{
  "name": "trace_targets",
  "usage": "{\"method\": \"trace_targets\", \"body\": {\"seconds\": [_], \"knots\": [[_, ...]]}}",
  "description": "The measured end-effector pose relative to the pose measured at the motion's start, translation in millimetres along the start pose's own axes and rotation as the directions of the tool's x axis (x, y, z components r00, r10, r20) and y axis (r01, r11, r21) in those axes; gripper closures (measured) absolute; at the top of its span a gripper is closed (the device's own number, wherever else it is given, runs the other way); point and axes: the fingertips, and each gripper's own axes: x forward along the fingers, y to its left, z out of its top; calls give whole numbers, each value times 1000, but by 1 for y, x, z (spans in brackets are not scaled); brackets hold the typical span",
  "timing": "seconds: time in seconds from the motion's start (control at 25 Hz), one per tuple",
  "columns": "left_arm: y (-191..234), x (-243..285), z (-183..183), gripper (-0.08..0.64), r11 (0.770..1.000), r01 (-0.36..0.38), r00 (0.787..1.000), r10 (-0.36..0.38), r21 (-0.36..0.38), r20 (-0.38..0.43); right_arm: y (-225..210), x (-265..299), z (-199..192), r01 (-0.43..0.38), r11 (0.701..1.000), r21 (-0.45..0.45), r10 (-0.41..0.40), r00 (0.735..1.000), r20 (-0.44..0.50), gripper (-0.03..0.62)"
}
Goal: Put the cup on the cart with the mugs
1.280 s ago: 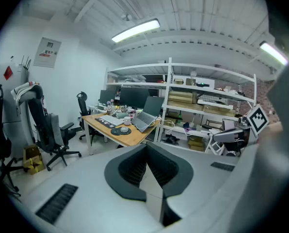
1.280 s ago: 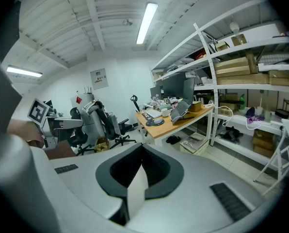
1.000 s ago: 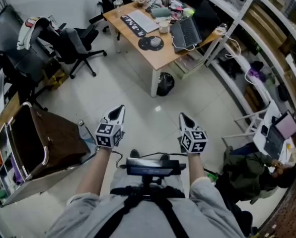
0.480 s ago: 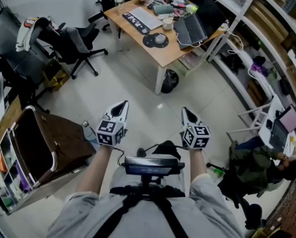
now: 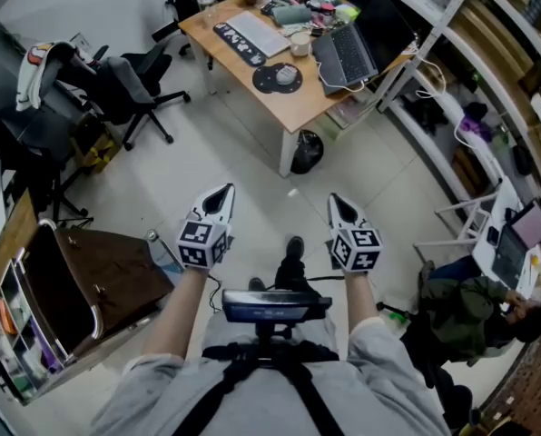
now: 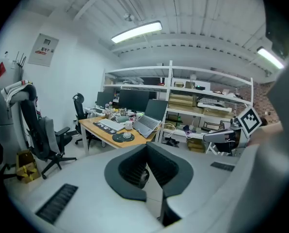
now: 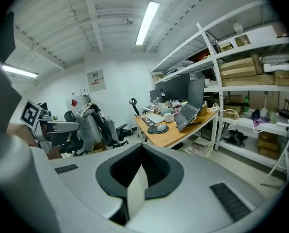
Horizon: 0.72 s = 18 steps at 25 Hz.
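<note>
Premises: an office.
Furniture: a wooden desk point(image 5: 305, 107) carried a laptop point(image 5: 345, 54) and keyboard point(image 5: 254, 33); swivel chairs point(image 5: 125, 80) stood near.
Storage: white shelving point(image 6: 170, 81) lined one wall.

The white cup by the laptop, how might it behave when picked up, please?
The cup looks rigid and smooth, so probably stiff and slightly slippery. It stands upright and squat on the desk, so a push would likely slide it, not tip it.

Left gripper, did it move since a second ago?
Yes. The left gripper went a bit forward: the brown cart on the floor now sits further back beside it.
</note>
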Motion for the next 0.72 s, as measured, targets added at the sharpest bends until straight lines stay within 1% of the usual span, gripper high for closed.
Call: {"method": "trace_targets", "body": {"seconds": [0.16, 0.28, 0.48, 0.56, 0.72], "knots": [[1, 44, 18, 555, 1000, -8, 1000, 8, 2, -4, -30, 35, 21, -31, 999, 11, 31, 1000, -4, 591], [3, 79, 36, 555, 1000, -24, 1000, 24, -4, 3, -50, 61, 41, -60, 998, -5, 60, 998, -9, 591], [4, 129, 67, 555, 999, -49, 999, 49, 15, 20, -80, 96, 74, -101, 995, -16, 101, 995, -6, 591], [7, 147, 83, 555, 998, -61, 998, 61, 19, 30, -93, 112, 88, -108, 994, -25, 108, 994, -1, 591], [14, 176, 97, 555, 997, -64, 998, 63, 40, 17, -108, 132, 107, -107, 994, -13, 108, 994, 4, 591]]}}
